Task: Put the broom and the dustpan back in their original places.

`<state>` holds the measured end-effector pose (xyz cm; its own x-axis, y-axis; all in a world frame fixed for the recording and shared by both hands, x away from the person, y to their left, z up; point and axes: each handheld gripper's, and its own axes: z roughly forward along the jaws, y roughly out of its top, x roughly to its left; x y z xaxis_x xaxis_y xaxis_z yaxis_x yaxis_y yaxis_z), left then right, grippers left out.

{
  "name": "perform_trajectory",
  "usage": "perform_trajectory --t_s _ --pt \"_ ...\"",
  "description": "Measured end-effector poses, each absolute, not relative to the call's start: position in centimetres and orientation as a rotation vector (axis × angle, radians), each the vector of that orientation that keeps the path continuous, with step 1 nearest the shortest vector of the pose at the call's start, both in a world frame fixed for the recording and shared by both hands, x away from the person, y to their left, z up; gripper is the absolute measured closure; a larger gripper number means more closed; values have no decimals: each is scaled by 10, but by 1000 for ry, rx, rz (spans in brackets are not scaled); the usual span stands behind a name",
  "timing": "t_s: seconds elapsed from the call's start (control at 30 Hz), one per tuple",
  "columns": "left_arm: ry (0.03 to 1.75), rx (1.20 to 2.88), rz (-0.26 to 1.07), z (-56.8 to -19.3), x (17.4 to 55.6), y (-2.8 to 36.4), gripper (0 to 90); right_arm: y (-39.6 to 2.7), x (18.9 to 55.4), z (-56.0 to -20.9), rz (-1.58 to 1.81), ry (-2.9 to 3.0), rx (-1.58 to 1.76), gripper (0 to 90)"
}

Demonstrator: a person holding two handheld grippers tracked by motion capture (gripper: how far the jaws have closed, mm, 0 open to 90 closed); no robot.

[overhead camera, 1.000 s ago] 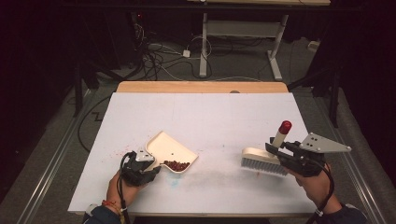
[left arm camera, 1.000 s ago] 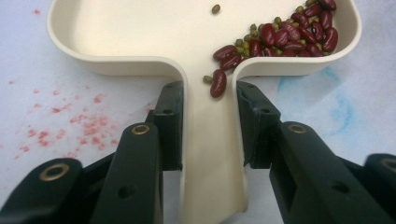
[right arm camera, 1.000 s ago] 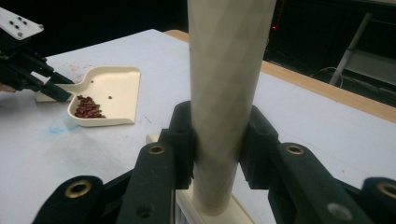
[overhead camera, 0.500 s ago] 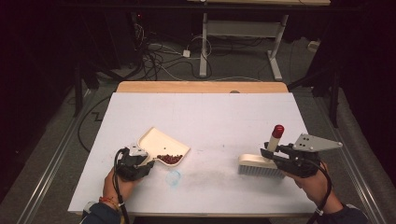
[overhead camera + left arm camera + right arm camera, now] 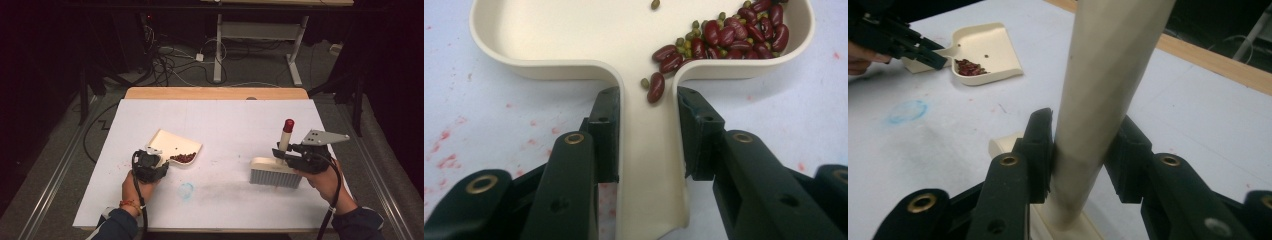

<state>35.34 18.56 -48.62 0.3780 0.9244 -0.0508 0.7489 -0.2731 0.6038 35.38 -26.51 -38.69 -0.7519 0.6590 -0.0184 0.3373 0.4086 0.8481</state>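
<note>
A cream dustpan [image 5: 170, 141] lies on the white table [image 5: 225, 120], left of centre. Red and green beans [image 5: 183, 157] sit in its near corner. My left gripper [image 5: 157, 159] is shut on the pan's handle [image 5: 649, 165], both pads against its sides; a red bean [image 5: 656, 87] lies at the handle's mouth. A cream brush [image 5: 275, 171] with a red-tipped handle [image 5: 288, 126] stands on its bristles at the right. My right gripper [image 5: 281, 151] is closed on that handle [image 5: 1088, 125]; its jaws have just been opening slightly, the pads still touching.
A faint blue ring [image 5: 186, 190] marks the table near the front, with a grey smudge to its right. A wooden strip [image 5: 215, 93] runs along the table's far edge. Cables and desk legs lie on the dark floor beyond.
The dustpan and left gripper have shifted a little to the left and away from the person. The brush handle has swung more upright, and the right gripper moved slightly left and away.
</note>
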Motion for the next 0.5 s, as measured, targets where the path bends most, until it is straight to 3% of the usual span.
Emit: perform_trajectory --t_s 0.17,0.33,0.5 --pt "1422 2107 396 -487 348 174 520 -262 378 -389 1236 2313 918 631" --pt "1372 2115 321 -486 338 171 474 -255 400 -394 1194 2279 988 609" --pt "1249 2152 349 -482 332 175 403 -247 425 -403 1119 2258 1063 594"
